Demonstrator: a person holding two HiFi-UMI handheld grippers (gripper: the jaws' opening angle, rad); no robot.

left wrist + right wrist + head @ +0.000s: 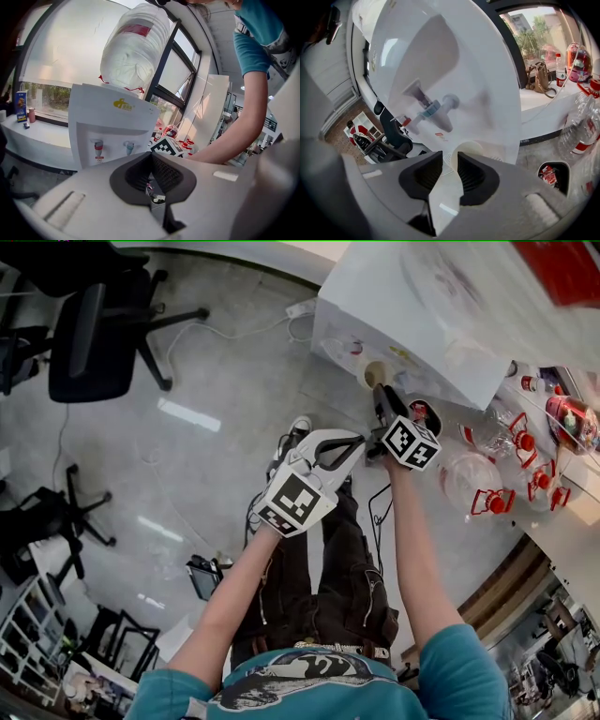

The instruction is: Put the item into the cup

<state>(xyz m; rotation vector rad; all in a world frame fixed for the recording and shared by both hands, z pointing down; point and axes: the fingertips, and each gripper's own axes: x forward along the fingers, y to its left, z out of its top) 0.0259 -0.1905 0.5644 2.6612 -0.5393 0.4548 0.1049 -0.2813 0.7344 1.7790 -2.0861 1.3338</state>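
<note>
Left gripper (151, 172) is pinched almost shut on the item (155, 198), a tiny packet or scrap with a bit of print on it, can't tell exactly what. It looks featherlight and soft, so crushing isn't a worry. It's more the kind of thing that sticks to a pad or flutters off, so I'd want it right over the mouth before letting go.

Right gripper (450, 163) is clamped on the cup (469, 149), pinching it by the wall as far as I can see, in front of the dispenser (454, 70) near the taps (440, 110). It's a paper cup, thin and squashy, so that hold by the wall works only with a gentle squeeze.

The head view gives what neither gripper view does: the two grippers sit near each other, with the left one off to the side of the cup, not over it. The item is too small to spot there and only the left gripper view shows it. Only the right gripper view shows the jaws on the cup wall
</note>
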